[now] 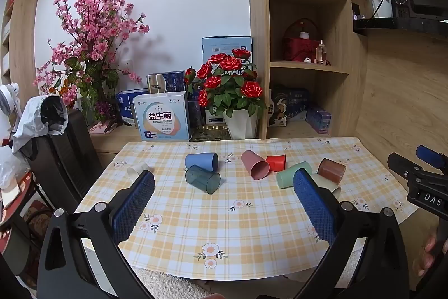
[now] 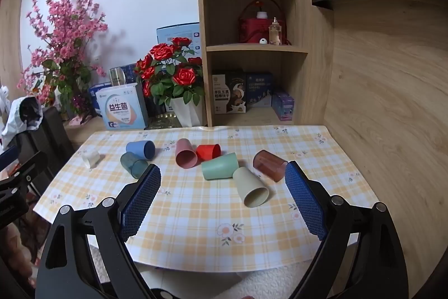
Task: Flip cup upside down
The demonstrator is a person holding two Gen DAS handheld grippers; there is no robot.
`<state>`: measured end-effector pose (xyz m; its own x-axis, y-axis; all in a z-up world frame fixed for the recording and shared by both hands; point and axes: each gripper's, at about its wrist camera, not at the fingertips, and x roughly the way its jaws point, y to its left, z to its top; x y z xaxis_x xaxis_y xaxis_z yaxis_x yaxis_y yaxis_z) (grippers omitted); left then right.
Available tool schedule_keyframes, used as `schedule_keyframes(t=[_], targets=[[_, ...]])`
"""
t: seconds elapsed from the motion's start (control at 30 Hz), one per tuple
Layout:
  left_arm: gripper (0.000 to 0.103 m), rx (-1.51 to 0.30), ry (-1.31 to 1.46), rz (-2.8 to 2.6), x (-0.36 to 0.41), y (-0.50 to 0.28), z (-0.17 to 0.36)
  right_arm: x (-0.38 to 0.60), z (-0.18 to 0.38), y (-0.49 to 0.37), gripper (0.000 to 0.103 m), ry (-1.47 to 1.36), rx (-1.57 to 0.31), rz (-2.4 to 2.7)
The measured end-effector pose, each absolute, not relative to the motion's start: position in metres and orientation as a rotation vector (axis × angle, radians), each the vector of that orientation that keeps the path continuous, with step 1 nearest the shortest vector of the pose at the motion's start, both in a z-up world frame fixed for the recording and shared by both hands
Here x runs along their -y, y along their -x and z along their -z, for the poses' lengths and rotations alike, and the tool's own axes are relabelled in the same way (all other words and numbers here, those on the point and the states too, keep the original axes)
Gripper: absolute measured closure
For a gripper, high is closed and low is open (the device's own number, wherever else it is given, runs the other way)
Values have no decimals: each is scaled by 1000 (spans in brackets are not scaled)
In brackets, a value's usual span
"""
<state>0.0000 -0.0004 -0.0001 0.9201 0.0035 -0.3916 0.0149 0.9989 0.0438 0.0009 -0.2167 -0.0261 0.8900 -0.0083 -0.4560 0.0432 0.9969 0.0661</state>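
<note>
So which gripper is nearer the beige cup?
Right. The right gripper has the beige cup lying between its open fingers; the left gripper sits further left, facing the teal cup.

Eight cups lie on their sides across the bench's [image 2: 196, 229] far half. The blue cup [image 2: 140, 149], teal cup [image 2: 133, 163], pink cup [image 2: 185, 153], red cup [image 2: 208, 151], green cup [image 2: 219, 166], beige cup [image 2: 250, 187] and brown cup [image 2: 269, 164] cluster mid-bench. The white cup [image 2: 91, 158] sits near the left edge.

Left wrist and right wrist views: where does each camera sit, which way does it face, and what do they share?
Left wrist: sits on the left gripper, above the near table edge, facing the shelf wall; its blue-padded fingers show, open, with the right gripper at the right edge.
Right wrist: sits on the right gripper, further right, same heading; open fingers show.
Shared: the yellow checked tablecloth, pink plastic cup on its side, potted red roses.
</note>
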Motion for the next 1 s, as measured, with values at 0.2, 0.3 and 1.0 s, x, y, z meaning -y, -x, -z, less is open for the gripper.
schedule_keyframes(t=[0.2,0.3,1.0], targets=[[6,-402,-47,7,2,0,0,217,27,-1,16,-78,-475,26],[6,-403,-41,8,0,0,0,217,27,-1,16,-79,-475,27],[6,-404,-38,6,0,0,0,218,28,-2,16,-82,-477,26]])
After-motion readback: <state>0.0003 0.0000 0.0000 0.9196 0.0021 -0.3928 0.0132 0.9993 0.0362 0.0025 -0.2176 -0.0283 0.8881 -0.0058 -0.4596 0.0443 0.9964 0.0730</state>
